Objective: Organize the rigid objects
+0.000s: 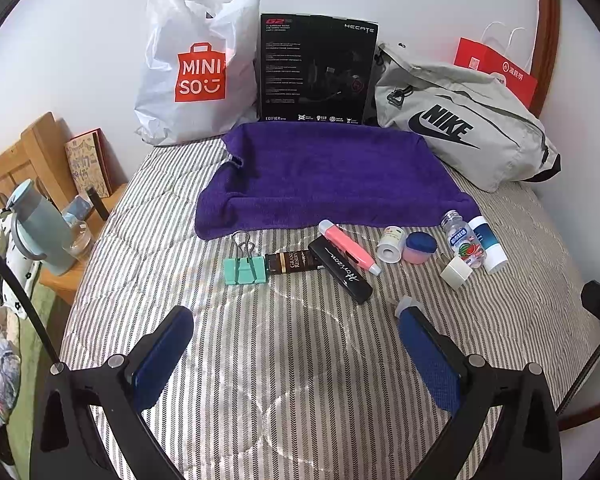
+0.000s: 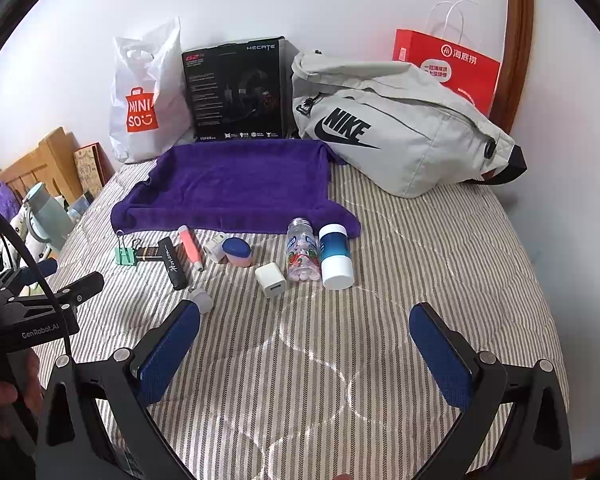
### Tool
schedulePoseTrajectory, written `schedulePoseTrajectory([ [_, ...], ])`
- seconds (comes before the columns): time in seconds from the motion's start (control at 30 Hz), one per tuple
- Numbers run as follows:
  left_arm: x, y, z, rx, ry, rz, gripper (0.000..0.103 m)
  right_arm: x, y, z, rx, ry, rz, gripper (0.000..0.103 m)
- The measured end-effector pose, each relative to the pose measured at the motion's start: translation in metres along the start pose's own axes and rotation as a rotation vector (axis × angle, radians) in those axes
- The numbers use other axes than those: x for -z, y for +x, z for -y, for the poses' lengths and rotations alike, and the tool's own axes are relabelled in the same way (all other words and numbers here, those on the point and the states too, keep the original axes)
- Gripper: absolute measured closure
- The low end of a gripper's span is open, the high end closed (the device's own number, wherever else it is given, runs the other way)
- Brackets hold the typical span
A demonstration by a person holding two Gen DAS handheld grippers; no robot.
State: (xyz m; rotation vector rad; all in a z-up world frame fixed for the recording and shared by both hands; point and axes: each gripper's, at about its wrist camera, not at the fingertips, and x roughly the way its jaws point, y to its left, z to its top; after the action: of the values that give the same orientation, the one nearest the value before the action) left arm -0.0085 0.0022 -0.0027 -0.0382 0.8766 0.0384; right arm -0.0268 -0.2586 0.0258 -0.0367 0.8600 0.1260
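Small rigid objects lie in a row on the striped bed, in front of a purple towel (image 1: 324,172) (image 2: 236,184): a green binder clip (image 1: 245,268) (image 2: 126,256), a brown bar (image 1: 292,262), a black stick (image 1: 340,270) (image 2: 173,263), a pink tube (image 1: 350,246) (image 2: 191,248), a pink jar with a blue lid (image 1: 420,247) (image 2: 238,252), a white charger cube (image 1: 456,272) (image 2: 271,279), a clear pill bottle (image 1: 462,240) (image 2: 302,250) and a blue-white tube (image 1: 488,244) (image 2: 334,256). A grey cap (image 1: 405,305) (image 2: 201,299) lies nearer. My left gripper (image 1: 294,320) and right gripper (image 2: 304,316) are open and empty, short of the row.
A Miniso bag (image 1: 192,64), a black headset box (image 1: 316,70), a grey Nike bag (image 1: 460,120) (image 2: 400,124) and a red paper bag (image 2: 448,64) stand along the wall. A wooden nightstand with a blue bottle (image 1: 40,224) is at the left.
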Motion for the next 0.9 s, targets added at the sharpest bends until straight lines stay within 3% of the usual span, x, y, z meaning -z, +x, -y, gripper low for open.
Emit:
schedulePoseTrajectory([
  [0.63, -0.001, 0.001, -0.003, -0.008, -0.002, 0.008, 0.0, -0.001, 0.001, -0.001, -0.008, 0.009, 0.001, 0.0],
  [0.9, -0.003, 0.03, -0.017, -0.006, -0.037, -0.026, 0.0, 0.003, 0.016, 0.007, -0.02, 0.027, -0.026, 0.0],
])
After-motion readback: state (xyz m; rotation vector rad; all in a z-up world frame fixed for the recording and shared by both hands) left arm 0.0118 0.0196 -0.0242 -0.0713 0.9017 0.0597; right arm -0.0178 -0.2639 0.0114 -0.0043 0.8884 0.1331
